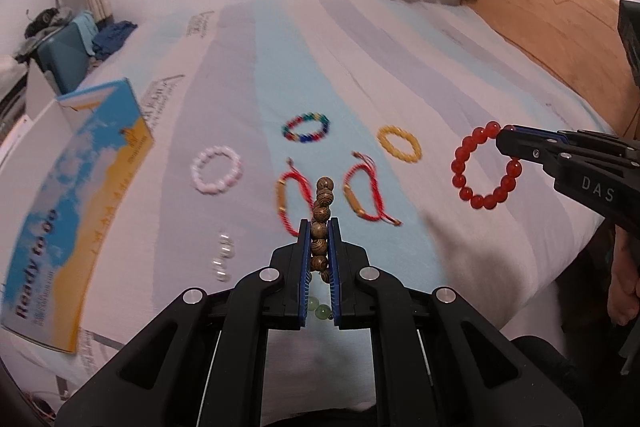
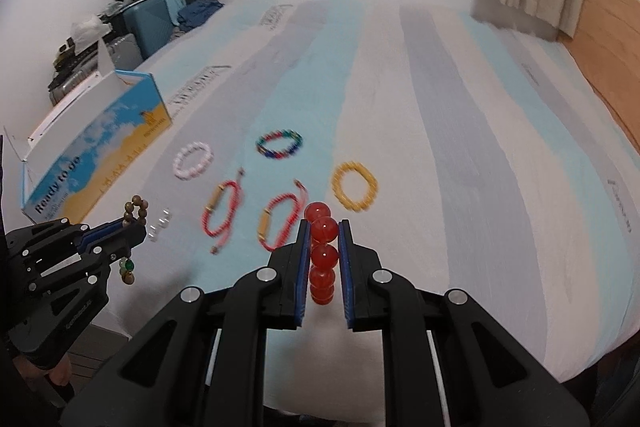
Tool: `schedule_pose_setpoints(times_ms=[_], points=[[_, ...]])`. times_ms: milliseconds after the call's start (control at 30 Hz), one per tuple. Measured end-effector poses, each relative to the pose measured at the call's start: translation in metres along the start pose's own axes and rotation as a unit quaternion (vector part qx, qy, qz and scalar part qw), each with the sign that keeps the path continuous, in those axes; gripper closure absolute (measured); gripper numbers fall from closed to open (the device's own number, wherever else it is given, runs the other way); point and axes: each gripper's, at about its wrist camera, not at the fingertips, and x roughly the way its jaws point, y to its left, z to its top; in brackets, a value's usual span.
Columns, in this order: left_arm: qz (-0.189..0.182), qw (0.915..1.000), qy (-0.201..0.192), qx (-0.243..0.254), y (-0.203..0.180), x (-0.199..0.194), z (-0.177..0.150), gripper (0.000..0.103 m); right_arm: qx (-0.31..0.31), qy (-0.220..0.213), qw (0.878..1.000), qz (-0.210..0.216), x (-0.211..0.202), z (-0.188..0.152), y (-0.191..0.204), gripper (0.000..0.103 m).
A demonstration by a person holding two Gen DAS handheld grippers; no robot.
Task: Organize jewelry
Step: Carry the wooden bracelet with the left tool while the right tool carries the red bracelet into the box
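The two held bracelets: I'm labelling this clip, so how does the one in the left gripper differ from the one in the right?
The left gripper grips a wooden bead bracelet: brown, grained beads, with green beads hanging at its low end. The right gripper grips a red bead bracelet: glossy, translucent, one colour throughout, and its beads look larger. Both are round-bead loops, pinched between blue pads and lifted off the striped bedspread.

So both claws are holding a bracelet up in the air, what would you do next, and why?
Probably carry the brown wooden bracelet left toward the open box. The left claw is shut on it, the right claw is shut on the red bead bracelet, and both hang above the bed. The box looks like the only container in view.
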Motion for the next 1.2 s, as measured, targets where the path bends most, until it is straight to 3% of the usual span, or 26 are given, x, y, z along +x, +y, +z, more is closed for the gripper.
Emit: schedule_pose_setpoints(times_ms=[300,833,1067,1200], points=[[0.035,0.9988,-0.028,-0.017,0.057,-0.049,0.021,0.096,-0.035,-0.025,0.999,0.028,-0.020,0.046,0.072,0.091],[0.115,0.9892,-0.060,-0.068,0.207,-0.125,0.050,0.096,-0.107,-0.060,0.988,0.095,-0.031,0.128,0.237,0.091],[0.131,0.9864,-0.049,-0.086,0.262,-0.131,0.051,0.096,-0.144,-0.060,0.980,0.121,-0.015,0.154,0.312,0.091],[0.123,0.9874,-0.023,-0.096,0.288,-0.119,0.047,0.096,-0.165,-0.043,0.976,0.136,0.007,0.163,0.348,0.091]])
